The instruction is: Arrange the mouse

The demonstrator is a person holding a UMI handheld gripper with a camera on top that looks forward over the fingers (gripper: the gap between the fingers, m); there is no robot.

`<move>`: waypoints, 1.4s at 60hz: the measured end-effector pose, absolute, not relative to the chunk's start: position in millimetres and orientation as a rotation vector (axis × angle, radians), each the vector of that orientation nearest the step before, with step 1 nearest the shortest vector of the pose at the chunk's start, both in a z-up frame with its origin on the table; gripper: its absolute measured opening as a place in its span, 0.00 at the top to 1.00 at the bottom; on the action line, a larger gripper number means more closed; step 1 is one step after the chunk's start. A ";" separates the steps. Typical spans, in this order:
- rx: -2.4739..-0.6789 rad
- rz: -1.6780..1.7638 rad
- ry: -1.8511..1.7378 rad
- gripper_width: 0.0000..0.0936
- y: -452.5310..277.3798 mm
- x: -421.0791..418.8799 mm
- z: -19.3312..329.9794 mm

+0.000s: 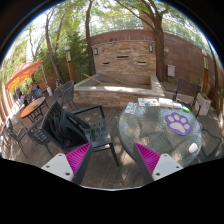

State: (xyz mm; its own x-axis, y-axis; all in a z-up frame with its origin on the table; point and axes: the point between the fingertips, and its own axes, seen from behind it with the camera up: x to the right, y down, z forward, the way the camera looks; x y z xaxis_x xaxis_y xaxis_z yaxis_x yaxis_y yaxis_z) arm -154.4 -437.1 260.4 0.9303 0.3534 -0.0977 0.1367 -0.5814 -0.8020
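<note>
A round glass table point(150, 125) stands ahead and to the right of my fingers. On it lies a mat with a purple paw print point(178, 122). A small white object point(194, 148), which looks like the mouse, sits on the glass near the table's near right rim, apart from the mat. My gripper point(113, 160) is open and empty, held over the paved floor in front of the table. Its magenta pads point(78, 157) show wide apart with nothing between them.
Black metal chairs point(85, 125) stand just left of the table, close ahead of the fingers. Farther left is an orange umbrella point(25, 72) over a table with seated people point(30, 95). A brick wall point(125, 60) and trees stand beyond.
</note>
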 end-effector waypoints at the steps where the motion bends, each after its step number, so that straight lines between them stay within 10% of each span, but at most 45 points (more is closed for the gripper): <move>1: -2.196 0.306 -0.343 0.10 -438.1 -152.5 259.4; 23: -2.338 0.193 -0.231 0.10 -447.7 46.6 135.6; 52: -2.299 0.040 0.025 0.10 -291.1 302.2 3.7; 76: -2.297 0.025 0.068 0.11 -221.1 316.3 -11.5; 84: -2.305 -0.048 0.055 0.33 -223.1 319.1 -11.3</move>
State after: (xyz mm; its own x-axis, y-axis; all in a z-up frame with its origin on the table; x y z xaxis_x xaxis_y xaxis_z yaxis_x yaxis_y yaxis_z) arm 319.1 -223.1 -11.3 0.9983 -0.0552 0.0174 -0.0241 -0.6696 -0.7424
